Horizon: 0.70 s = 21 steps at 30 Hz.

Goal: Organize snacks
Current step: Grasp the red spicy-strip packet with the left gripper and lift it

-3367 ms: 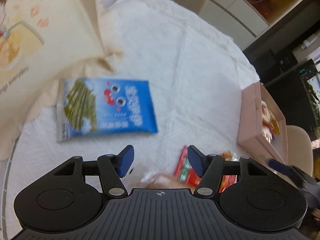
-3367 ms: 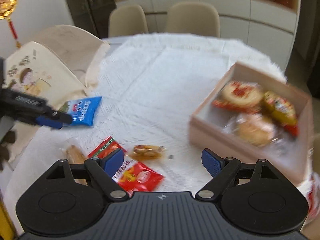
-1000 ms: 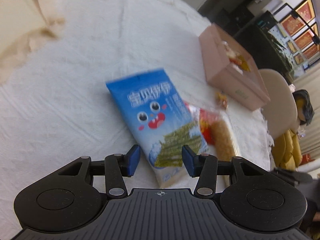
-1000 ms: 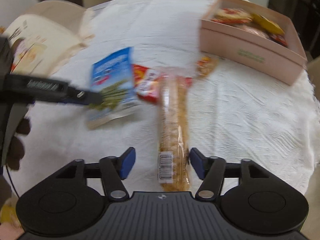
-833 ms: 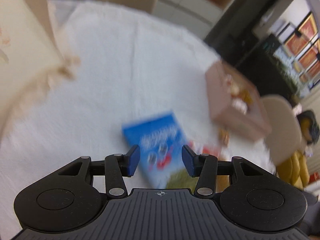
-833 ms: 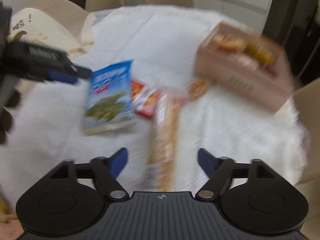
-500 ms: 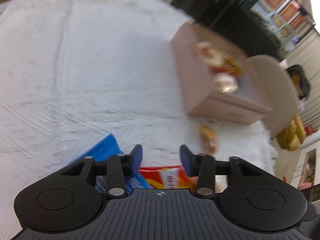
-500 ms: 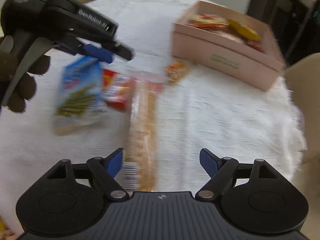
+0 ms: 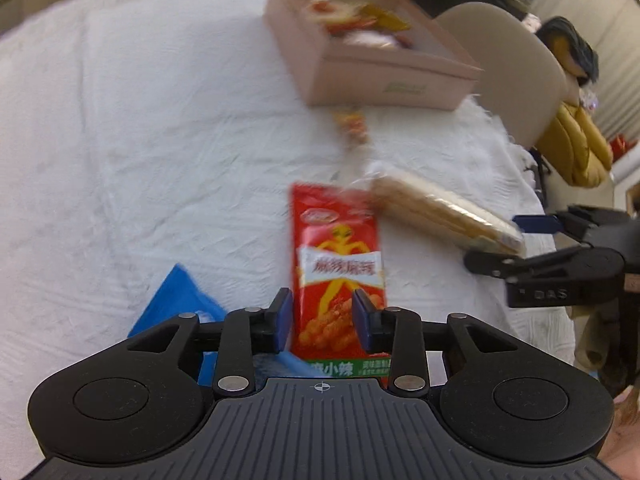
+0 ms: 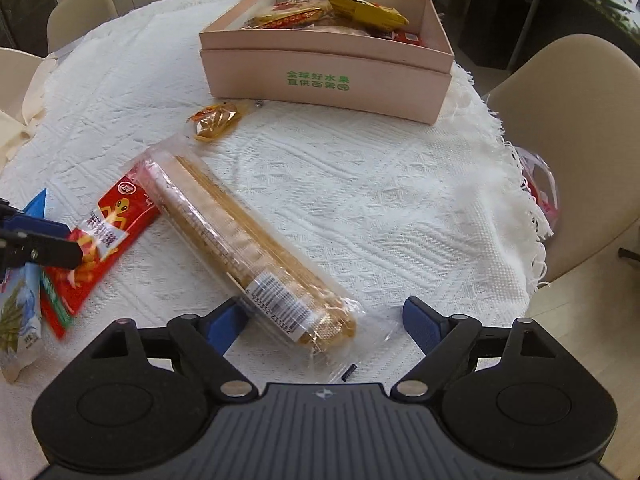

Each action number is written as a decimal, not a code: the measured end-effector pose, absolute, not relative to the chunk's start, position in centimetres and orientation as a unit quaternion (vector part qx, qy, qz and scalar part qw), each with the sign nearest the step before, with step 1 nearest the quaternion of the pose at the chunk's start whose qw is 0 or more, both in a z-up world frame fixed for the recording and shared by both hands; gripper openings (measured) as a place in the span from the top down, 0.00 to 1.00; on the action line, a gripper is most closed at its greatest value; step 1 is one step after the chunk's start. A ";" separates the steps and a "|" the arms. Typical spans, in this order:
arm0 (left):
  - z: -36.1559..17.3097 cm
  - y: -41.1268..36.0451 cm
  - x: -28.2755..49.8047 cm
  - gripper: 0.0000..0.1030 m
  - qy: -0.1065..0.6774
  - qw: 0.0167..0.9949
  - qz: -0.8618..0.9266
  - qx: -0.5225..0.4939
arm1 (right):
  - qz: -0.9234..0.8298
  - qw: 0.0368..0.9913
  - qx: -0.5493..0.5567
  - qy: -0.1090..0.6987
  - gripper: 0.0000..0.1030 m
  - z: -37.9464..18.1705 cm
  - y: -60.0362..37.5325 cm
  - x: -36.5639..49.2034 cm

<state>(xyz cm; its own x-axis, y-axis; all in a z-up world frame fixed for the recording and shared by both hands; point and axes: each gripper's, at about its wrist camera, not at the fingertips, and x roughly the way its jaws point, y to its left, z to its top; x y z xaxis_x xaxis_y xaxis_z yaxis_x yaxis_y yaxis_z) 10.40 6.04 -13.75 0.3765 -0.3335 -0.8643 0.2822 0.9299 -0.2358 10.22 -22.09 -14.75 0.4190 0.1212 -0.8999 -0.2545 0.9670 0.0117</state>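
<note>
The blue seaweed packet [image 9: 176,312] having been left, the half-closed left gripper [image 9: 322,322] is being brought around the red spicy-stick packet [image 9: 340,268], apparently ungripped, while the right gripper [image 10: 322,320], just widened, is being lowered empty around the long biscuit pack [image 10: 248,248].

box [image 10: 320,68] at table's far side | small packet [image 10: 214,118] before it | biscuit sleeve [image 10: 248,240] nearer, apparently overlapping sachet [image 10: 104,236] at its left
</note>
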 end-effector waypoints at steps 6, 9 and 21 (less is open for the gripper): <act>-14.3 1.5 10.3 0.61 0.516 0.836 -0.181 0.040 | 0.150 0.852 -0.076 0.496 0.17 -13.4 -21.4 9.9; -14.4 0.2 9.9 0.43 0.508 0.838 -0.186 0.067 | 0.141 0.860 -0.090 0.482 0.17 -12.8 -21.2 10.1; -15.4 2.6 11.1 0.31 0.522 0.844 -0.125 0.018 | 0.123 0.862 -0.059 0.489 0.17 -12.6 -22.5 9.8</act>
<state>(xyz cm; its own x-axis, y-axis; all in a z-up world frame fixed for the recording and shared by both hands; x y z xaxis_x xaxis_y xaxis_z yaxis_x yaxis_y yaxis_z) 11.07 2.62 -15.40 0.4243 -0.1929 -0.8847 0.2304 0.9679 -0.1005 9.81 -22.48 -12.62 0.4915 0.1541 -0.8571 -0.2689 0.9630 0.0190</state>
